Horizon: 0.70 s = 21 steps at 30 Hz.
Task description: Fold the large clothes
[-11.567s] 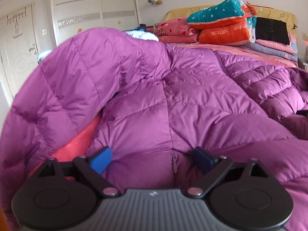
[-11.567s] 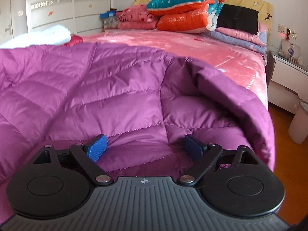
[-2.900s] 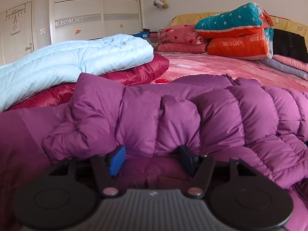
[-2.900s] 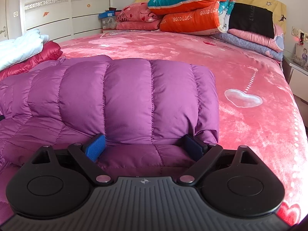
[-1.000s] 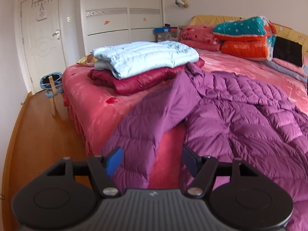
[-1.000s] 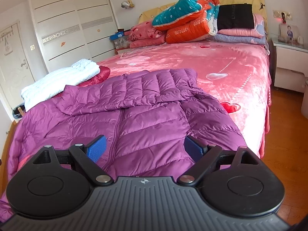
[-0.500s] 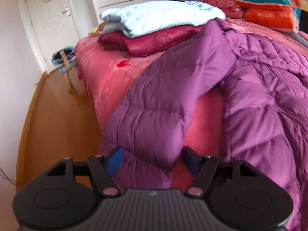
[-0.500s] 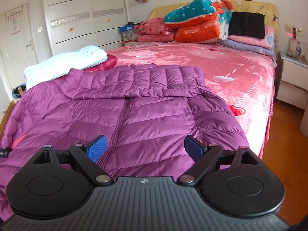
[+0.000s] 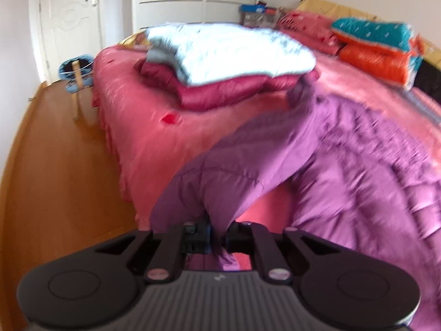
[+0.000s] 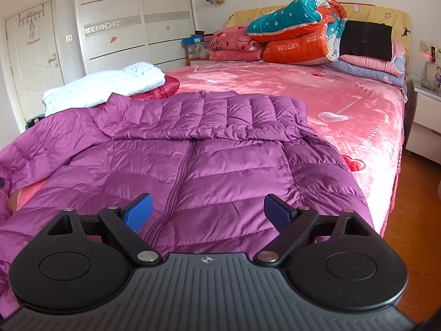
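Note:
A large purple down jacket (image 10: 220,165) lies front up on the pink bed (image 10: 344,102), zipper closed, hood folded down over the chest. Its left sleeve (image 9: 248,160) stretches toward the bed's left edge. My left gripper (image 9: 219,238) is shut on the cuff end of that sleeve and holds it lifted off the bed. My right gripper (image 10: 206,215) is open and empty, hovering above the jacket's hem just right of the zipper (image 10: 179,182).
A folded light blue jacket (image 9: 228,52) sits on a folded dark red one (image 9: 234,91) at the bed's left side. Pillows and quilts (image 10: 297,35) are stacked at the headboard. A small stool (image 9: 75,74) stands on the wooden floor at left; a nightstand (image 10: 424,121) stands at right.
My left gripper has closed on the sleeve's cuff end and lifted it. My right gripper has stayed open and moved slightly closer over the hem.

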Tool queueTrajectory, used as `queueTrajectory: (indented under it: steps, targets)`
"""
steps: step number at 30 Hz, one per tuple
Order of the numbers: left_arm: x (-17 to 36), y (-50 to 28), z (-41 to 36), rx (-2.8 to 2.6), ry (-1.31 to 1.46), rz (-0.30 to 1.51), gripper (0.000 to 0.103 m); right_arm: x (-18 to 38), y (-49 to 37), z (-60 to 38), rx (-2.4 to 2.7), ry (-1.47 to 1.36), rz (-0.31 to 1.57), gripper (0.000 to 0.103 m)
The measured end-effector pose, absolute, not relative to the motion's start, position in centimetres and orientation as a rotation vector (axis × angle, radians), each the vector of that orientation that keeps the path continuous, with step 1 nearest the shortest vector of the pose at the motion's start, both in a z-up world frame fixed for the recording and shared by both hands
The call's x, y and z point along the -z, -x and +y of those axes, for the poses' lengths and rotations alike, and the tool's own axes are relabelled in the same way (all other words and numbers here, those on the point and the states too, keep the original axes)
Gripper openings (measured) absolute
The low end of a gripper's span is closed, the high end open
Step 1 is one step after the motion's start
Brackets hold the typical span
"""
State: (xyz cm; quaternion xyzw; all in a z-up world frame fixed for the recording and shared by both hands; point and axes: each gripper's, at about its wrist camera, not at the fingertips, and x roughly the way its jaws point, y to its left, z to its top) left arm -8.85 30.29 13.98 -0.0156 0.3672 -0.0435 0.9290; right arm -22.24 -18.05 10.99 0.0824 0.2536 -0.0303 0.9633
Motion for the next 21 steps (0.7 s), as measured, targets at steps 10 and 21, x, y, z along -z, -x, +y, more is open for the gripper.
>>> queueTrajectory:
  steps: [10, 21]
  targets:
    - [-23.1, 9.2, 24.8, 0.335, 0.075, 0.659, 0.006, -11.3, 22.5, -18.0, -0.008, -0.189, 0.487, 0.103]
    - [-23.0, 7.1, 13.7, 0.531, 0.133, 0.764, 0.006, -11.5, 22.8, -17.8, -0.106, -0.201, 0.491, 0.103]
